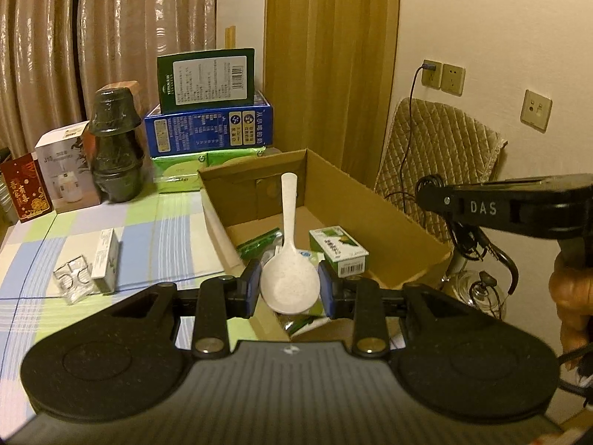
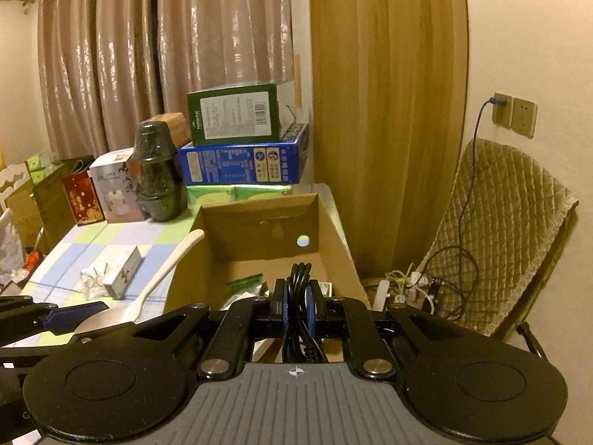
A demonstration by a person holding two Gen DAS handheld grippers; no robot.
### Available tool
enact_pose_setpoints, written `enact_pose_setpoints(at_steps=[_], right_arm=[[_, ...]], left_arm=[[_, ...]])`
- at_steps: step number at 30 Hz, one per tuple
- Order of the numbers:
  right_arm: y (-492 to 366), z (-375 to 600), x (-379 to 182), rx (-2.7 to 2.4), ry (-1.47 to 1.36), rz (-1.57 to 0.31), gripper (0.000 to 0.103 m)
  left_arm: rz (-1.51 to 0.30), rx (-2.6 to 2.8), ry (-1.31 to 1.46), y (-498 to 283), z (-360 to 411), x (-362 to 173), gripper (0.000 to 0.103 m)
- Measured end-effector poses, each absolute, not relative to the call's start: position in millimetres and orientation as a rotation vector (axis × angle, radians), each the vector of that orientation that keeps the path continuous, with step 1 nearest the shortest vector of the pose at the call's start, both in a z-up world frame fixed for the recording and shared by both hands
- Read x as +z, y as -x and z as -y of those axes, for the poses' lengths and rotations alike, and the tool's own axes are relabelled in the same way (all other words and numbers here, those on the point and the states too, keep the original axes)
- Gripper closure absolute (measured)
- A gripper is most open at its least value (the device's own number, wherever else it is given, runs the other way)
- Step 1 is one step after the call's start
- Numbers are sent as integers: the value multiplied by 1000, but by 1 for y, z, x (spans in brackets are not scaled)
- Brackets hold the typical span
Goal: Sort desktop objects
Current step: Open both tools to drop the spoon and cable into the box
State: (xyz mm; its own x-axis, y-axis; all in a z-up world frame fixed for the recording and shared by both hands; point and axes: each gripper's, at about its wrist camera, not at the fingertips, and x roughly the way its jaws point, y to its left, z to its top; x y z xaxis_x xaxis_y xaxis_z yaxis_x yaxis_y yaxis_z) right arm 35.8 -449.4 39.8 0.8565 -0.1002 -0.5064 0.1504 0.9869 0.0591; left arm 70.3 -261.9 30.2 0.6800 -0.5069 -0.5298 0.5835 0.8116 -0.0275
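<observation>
Our left gripper [image 1: 290, 286] clamps the bowl of a white rice spoon [image 1: 288, 256] above the near edge of the cardboard box [image 1: 348, 200]. Our right gripper [image 2: 296, 306] is closed on a bundled black cable [image 2: 298, 296] over the same box, right of the spoon.

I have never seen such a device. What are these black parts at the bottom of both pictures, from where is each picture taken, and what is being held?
They are two hand-held grippers, each with a camera looking along its fingers. In the left camera's picture, the left gripper clamps a white rice spoon by its bowl, over a cardboard box that already holds small packets. In the right camera's picture, the right gripper pinches a bundled black cable above the same box. On the checked tablecloth lie a small white carton and a clear plastic piece.
</observation>
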Motion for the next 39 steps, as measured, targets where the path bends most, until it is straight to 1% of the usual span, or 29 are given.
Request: enact_pose_setpoints(at_steps=[15, 26, 28, 30, 32, 34, 37, 39], right_arm=[[-85, 476, 36, -97, -144, -543, 96], [-112, 478, 23, -73, -155, -577, 96], [-116, 478, 21, -69, -160, -588, 93], [-115, 479, 21, -82, -159, -579, 80], [-114, 481, 21, -86, -177, -574, 75], [-112, 482, 21, -91, -186, -570, 74], [-106, 484, 22, -102, -191, -562, 70], [-102, 485, 24, -109, -195, -559, 66]], left_arm=[[-580, -609, -139, -114, 296, 22, 75], [-600, -614, -123, -137, 302, 8, 75], [-602, -612, -124, -139, 301, 7, 75], [-601, -606, -119, -140, 296, 8, 75], [-605, -596, -110, -142, 290, 8, 75], [-611, -586, -104, -143, 284, 7, 75], [-613, -562, -95, -143, 271, 7, 71], [-616, -551, -90, -142, 262, 7, 70]])
